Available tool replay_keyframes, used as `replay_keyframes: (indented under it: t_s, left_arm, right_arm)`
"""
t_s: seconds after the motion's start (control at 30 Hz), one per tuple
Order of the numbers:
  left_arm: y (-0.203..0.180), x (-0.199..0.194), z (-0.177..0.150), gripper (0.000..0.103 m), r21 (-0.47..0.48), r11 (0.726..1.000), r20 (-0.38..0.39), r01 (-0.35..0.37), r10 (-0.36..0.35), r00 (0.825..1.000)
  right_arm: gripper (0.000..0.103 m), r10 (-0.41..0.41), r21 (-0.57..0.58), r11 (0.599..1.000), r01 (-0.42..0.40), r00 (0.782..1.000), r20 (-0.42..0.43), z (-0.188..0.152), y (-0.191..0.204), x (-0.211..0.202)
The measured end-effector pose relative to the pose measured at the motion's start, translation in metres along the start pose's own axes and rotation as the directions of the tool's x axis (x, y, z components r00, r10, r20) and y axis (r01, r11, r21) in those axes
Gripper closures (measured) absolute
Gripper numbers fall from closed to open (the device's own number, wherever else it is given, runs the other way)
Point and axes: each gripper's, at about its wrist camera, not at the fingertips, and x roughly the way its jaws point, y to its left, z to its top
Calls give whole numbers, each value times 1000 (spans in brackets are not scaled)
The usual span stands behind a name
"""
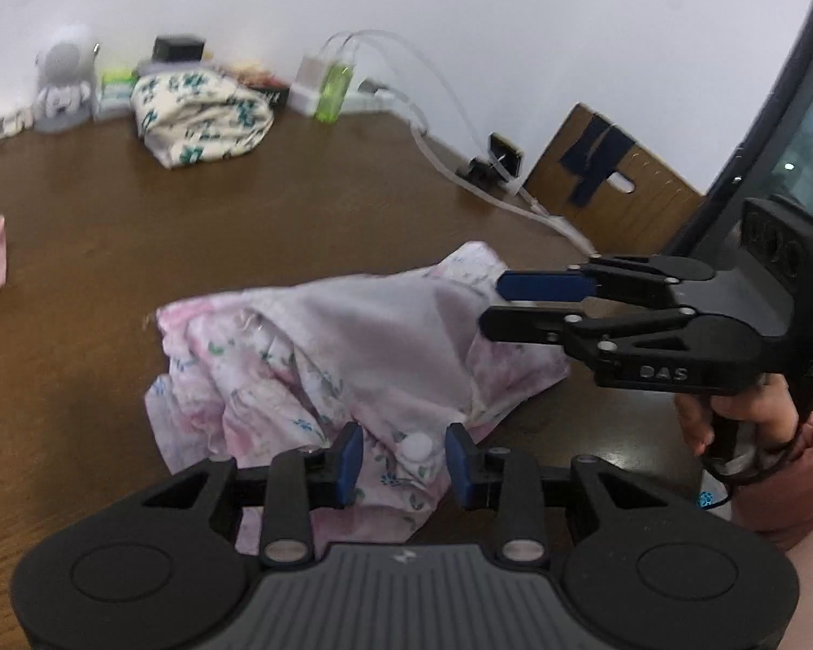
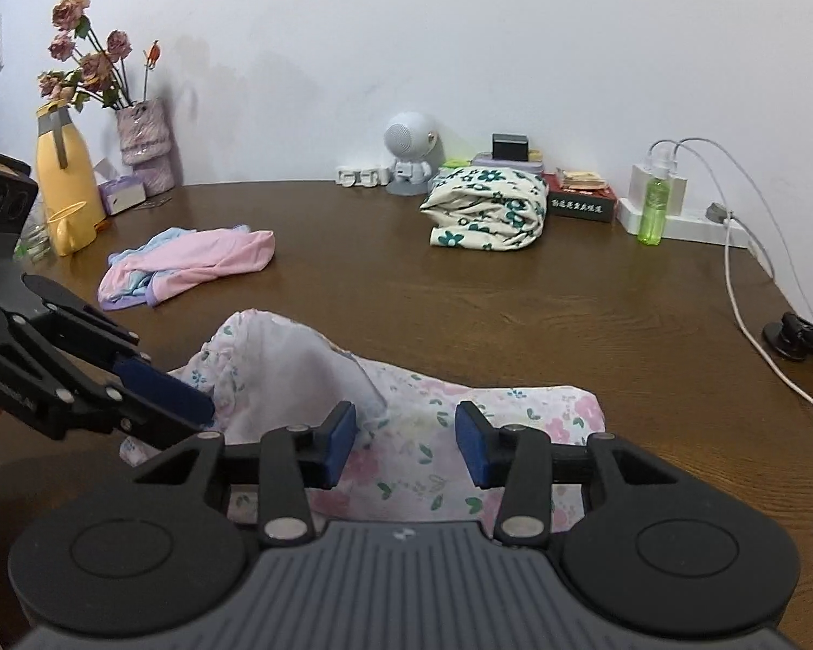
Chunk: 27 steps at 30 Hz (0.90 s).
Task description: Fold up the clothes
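A crumpled pink flowery garment [image 2: 406,433] is seen lying on the brown counter [image 2: 460,292], close to the near edge. The left hand-held gripper [image 1: 404,457] is held over the garment with its blue pads [image 1: 349,457] partly apart, and nothing is squeezed between them. The right hand-held gripper [image 2: 404,444] is also held over the cloth with its jaws partly apart and empty. A folded white cloth with green flowers [image 2: 488,211] is placed farther back, and a pink and blue garment [image 2: 189,265] is spread out to the left. A vase [image 2: 143,143] with dried roses [image 2: 89,54] in it is stood by the wall, beside a yellow jug [image 2: 65,189]. A green bottle [image 2: 655,211] is stood by a white power strip [image 2: 688,225].
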Motion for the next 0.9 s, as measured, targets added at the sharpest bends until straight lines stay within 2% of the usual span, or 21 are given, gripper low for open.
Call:
replay_keyframes:
  t_s: [0.23, 0.43, 0.47, 0.53, 0.57, 0.77, 0.9]
  left_arm:
    - [8, 7, 6, 72, -106, 994, 27, -24, 27, 999]
    - [15, 14, 10, 72, -183, 982, 16, -56, 60, 998]
    - [15, 14, 10, 75, -192, 980, 22, -57, 62, 998]
    - [14, 12, 8, 87, -202, 977, 39, -60, 69, 997]
    - [14, 10, 7, 98, -203, 977, 47, -58, 69, 997]
    - [8, 2, -5, 101, -195, 974, 64, -112, 126, 990]
    - [8, 1, -11, 101, -213, 968, 68, -133, 150, 986]
  right_arm:
    - [61, 66, -21, 997, -67, 996, -54, -11, -3, 15]
    - [61, 105, -36, 994, -108, 991, -78, -18, -6, 20]
    - [61, 111, -37, 993, -114, 991, -80, -19, -7, 20]
    - [61, 120, -36, 992, -123, 989, -83, -20, -8, 21]
    - [61, 124, -35, 991, -127, 989, -84, -20, -8, 22]
    - [60, 143, -29, 989, -146, 986, -88, -24, -10, 24]
    - [56, 168, 2, 986, -168, 985, -48, -22, -18, 15]
